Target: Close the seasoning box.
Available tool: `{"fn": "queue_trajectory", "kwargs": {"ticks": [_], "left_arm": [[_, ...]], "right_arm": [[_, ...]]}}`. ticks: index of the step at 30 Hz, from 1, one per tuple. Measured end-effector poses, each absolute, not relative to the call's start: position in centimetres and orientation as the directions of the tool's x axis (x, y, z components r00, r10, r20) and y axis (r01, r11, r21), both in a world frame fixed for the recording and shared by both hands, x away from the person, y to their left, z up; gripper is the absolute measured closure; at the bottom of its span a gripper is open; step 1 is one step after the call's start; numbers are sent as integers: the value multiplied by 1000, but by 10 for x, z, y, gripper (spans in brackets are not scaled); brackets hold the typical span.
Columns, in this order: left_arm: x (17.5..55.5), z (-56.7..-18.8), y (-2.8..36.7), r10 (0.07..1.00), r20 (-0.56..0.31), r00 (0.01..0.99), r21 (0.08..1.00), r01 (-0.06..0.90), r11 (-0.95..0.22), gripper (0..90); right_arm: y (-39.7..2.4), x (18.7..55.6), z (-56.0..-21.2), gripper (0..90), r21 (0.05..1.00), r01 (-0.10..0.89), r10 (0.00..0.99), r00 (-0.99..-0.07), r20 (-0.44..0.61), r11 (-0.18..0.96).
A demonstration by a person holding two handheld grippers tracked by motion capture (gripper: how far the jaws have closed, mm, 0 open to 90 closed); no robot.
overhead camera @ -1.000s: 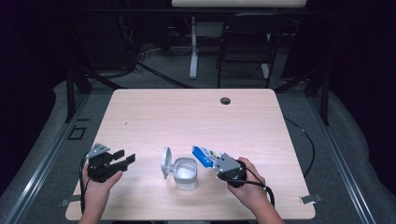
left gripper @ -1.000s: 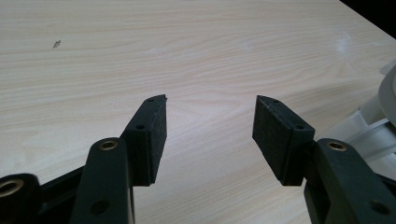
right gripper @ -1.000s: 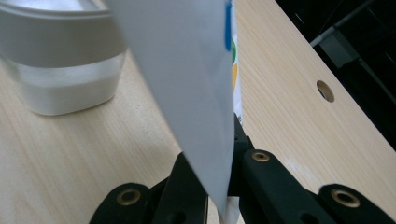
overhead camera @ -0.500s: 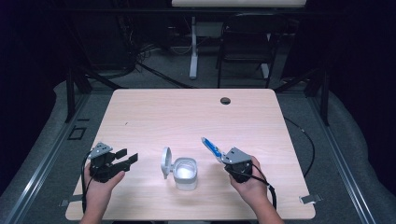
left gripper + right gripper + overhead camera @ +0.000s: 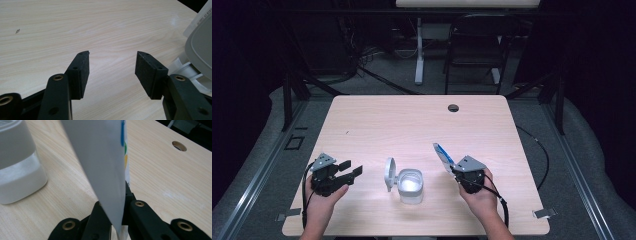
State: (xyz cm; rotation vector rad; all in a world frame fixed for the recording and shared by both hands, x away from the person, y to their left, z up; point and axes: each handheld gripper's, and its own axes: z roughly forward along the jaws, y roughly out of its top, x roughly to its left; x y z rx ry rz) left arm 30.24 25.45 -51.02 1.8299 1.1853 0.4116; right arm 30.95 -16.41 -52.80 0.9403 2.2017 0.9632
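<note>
The right gripper (image 5: 451, 167) was clamped on a thin white packet (image 5: 443, 154) with blue print, which stuck up and away from the hand, tilted toward the table's far left. In the right gripper view the packet (image 5: 105, 165) rose between the two black jaws, pinched at its lower end. Just to its left stood a white container (image 5: 410, 186) with its hinged lid (image 5: 389, 174) flipped open to the left side. The left gripper (image 5: 352, 169) rested near the table's (image 5: 412, 120) front left corner, its jaws spread apart with nothing between them, pointing toward the container (image 5: 197, 50)
</note>
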Motion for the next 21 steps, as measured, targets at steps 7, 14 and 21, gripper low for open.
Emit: {"fn": "queue_trajectory", "kwargs": {"ticks": [7,14,21], "left_arm": [[302,-510,255,853,-175,492,816,558,-154,465],[301,-510,253,853,-171,493,812,561,-161,462],[302,-512,253,854,-173,491,810,564,-160,461]], "right_arm": [[-166,309,-533,900,782,394,788,-585,-191,483],[-177,315,-544,900,779,447,818,-557,-143,440],[-184,316,-552,900,786,460,829,-547,-116,413]]}}
